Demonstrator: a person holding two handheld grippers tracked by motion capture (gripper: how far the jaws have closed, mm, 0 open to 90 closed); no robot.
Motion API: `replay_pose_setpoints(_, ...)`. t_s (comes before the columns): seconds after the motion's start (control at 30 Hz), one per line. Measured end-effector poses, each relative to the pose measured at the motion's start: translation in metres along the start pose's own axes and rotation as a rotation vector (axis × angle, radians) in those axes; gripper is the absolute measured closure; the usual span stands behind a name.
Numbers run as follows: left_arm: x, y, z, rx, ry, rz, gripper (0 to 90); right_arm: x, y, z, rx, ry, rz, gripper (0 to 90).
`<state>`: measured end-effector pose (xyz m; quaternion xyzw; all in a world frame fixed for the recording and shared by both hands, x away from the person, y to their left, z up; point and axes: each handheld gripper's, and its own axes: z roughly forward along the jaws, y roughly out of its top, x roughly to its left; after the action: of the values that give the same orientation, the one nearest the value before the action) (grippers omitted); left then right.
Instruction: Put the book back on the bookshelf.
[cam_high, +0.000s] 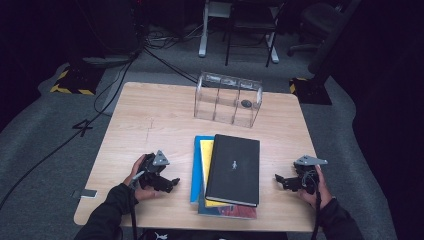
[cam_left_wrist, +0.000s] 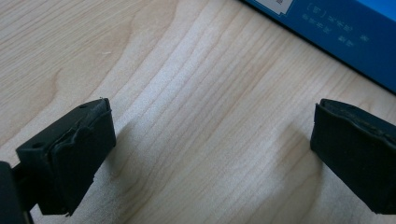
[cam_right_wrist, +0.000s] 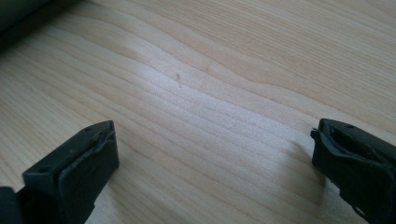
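From the high view, a stack of books lies near the middle of the desk's (cam_high: 150, 120) near edge: a black book (cam_high: 234, 169) on top, a yellow book (cam_high: 205, 155) and a blue book (cam_high: 196, 170) under it, and another cover (cam_high: 225, 211) showing at the stack's near end. The left tongs (cam_high: 170, 183) rest on the desk just left of the stack, near the near-left corner, held in the person's left hand (cam_high: 137, 180). The right tongs (cam_high: 281, 181) rest right of the stack, towards the near-right corner, apart from the books. A clear plastic rack (cam_high: 227, 98) stands near the far edge.

In the left gripper view, the left tongs (cam_left_wrist: 210, 149) are spread wide over bare wood, nothing between them; the blue book (cam_left_wrist: 345, 37) lies beyond, at the upper right.

In the right gripper view, the right tongs (cam_right_wrist: 215, 163) are likewise spread wide over bare wood, pinching nothing.
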<state>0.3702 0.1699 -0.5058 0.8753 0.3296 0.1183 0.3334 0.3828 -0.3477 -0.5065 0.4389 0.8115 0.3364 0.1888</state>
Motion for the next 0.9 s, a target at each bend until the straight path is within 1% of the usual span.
replay_pose_setpoints(0.07,0.000,-0.001,-0.001,-0.001,-0.005,0.004,0.4,-0.001,-0.001,-0.001,0.001,0.010,-0.012,0.6)
replay_pose_setpoints(0.13,0.000,-0.002,-0.001,-0.001,-0.001,-0.001,0.4,-0.002,-0.002,-0.002,0.001,0.027,-0.026,0.6)
replay_pose_setpoints(0.3,-0.001,-0.003,-0.002,-0.001,0.005,-0.005,0.5,-0.003,-0.001,-0.003,0.011,0.032,-0.033,0.9)
replay_pose_setpoints(0.33,-0.002,-0.003,-0.002,-0.002,0.005,-0.007,0.5,-0.003,-0.001,-0.003,0.015,0.036,-0.037,2.7)
replay_pose_setpoints(0.37,-0.002,-0.003,-0.003,-0.002,0.005,-0.008,0.6,-0.004,0.000,-0.004,0.015,0.047,-0.042,8.1)
replay_pose_setpoints(0.4,-0.002,-0.004,-0.003,-0.002,0.005,-0.007,0.7,-0.004,0.000,-0.006,0.010,0.059,-0.047,17.2)
replay_pose_setpoints(0.43,-0.002,-0.004,-0.003,-0.002,0.005,-0.005,0.8,-0.004,0.000,-0.009,0.005,0.069,-0.053,23.6)
replay_pose_setpoints(0.47,-0.002,-0.004,-0.003,-0.004,0.006,-0.009,0.9,-0.004,0.001,-0.011,0.005,0.080,-0.057,22.6)
replay_pose_setpoints(0.5,-0.003,-0.005,-0.004,-0.003,0.007,-0.011,0.9,-0.003,0.002,-0.013,0.002,0.086,-0.060,17.7)
replay_pose_setpoints(0.53,-0.003,-0.004,-0.004,-0.002,0.007,-0.011,0.9,-0.002,0.004,-0.016,-0.006,0.085,-0.062,16.6)
replay_pose_setpoints(0.57,-0.003,-0.004,-0.004,-0.001,0.009,-0.013,1.0,-0.001,0.005,-0.020,-0.011,0.096,-0.061,19.6)
replay_pose_setpoints(0.6,-0.003,-0.004,-0.004,0.002,0.011,-0.012,1.0,0.000,0.007,-0.023,-0.018,0.118,-0.065,21.4)
replay_pose_setpoints(0.67,-0.003,-0.004,-0.004,0.002,0.011,-0.013,1.0,0.004,0.012,-0.032,-0.039,0.134,-0.081,20.9)
replay_pose_setpoints(0.7,-0.003,-0.004,-0.004,0.002,0.011,-0.014,0.9,0.007,0.016,-0.037,-0.046,0.152,-0.083,21.4)
replay_pose_setpoints(0.77,-0.003,-0.004,-0.004,0.001,0.010,-0.015,0.8,0.013,0.023,-0.045,-0.066,0.175,-0.096,24.0)
replay_pose_setpoints(0.8,-0.003,-0.004,-0.004,0.000,0.010,-0.017,0.6,0.018,0.027,-0.048,-0.060,0.184,-0.111,24.5)
replay_pose_setpoints(0.9,-0.004,-0.004,-0.003,-0.002,0.013,-0.021,0.3,0.030,0.036,-0.054,-0.073,0.220,-0.131,24.1)
